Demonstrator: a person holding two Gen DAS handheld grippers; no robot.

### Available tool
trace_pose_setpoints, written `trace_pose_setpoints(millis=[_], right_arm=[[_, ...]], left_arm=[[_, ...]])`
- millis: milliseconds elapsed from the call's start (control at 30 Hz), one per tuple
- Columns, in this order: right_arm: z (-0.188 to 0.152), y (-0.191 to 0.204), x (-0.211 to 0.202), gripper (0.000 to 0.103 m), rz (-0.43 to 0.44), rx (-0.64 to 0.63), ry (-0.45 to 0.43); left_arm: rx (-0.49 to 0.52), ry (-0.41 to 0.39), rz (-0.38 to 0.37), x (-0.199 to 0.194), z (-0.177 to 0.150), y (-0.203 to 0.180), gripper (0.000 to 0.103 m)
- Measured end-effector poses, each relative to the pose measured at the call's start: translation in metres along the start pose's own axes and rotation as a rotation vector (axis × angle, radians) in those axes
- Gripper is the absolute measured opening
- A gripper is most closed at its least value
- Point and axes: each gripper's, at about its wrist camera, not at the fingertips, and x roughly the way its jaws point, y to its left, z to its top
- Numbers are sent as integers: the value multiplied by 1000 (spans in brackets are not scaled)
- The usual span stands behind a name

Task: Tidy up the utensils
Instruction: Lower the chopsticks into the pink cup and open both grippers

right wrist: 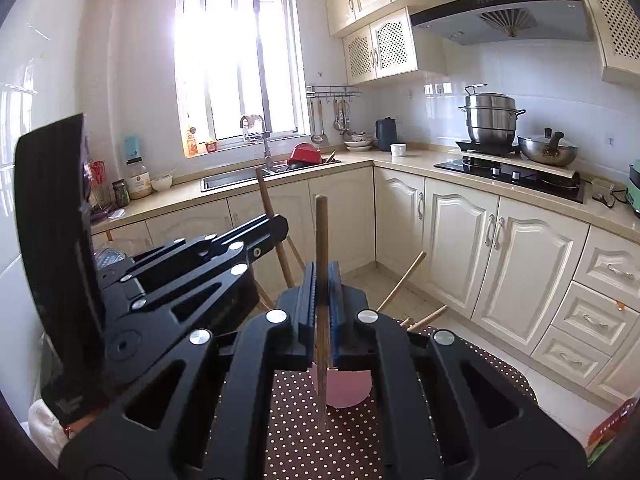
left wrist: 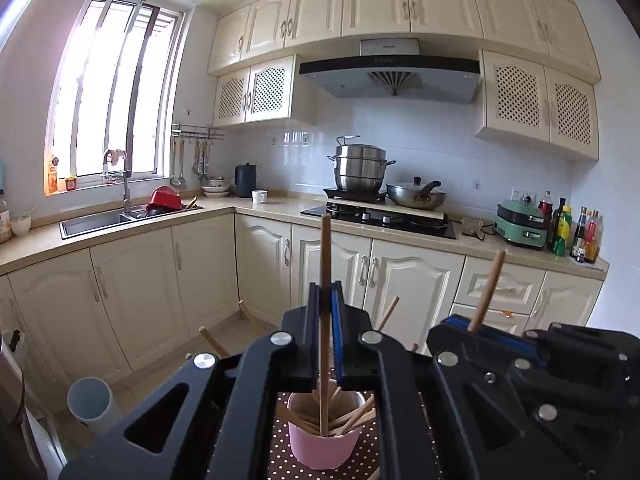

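Left tool clamps upright wooden chopstick over pink ceramic cup; right tool clamps darker wooden chopstick.

- Bright window above steel sink, daylight blown out.
- Cream cabinets lined the walls, white tile backsplash.
- Range hood hung over black hob.
- Beige tiled floor.
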Motion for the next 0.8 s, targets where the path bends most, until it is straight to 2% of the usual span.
trace_pose_setpoints(millis=[100,167,200,333,467,567,667,800], right_arm=[[0,0,1,6,-5,1,2],[1,0,1,6,-11,1,3],[2,0,0,6,-11,3,2],[4,3,-5,6,-14,-1,-3],[9,9,-12,6,-9,-7,-14],[14,14,-17,6,-3,-11,-25],[20,22,-22,6,-2,-22,-42],[28,32,-23,6,-6,-42,-65]], left_arm=[[6,5,1,-2,-2,1,9],[6,8,12,-4,-2,4,27],[5,8,14,-6,-3,4,30],[14,7,19,-13,-4,6,34],[19,-6,35,-27,-6,11,49],[23,-12,52,-39,-9,18,56],[13,-24,59,-53,-12,29,60],[8,-17,108,-62,-12,42,62]])
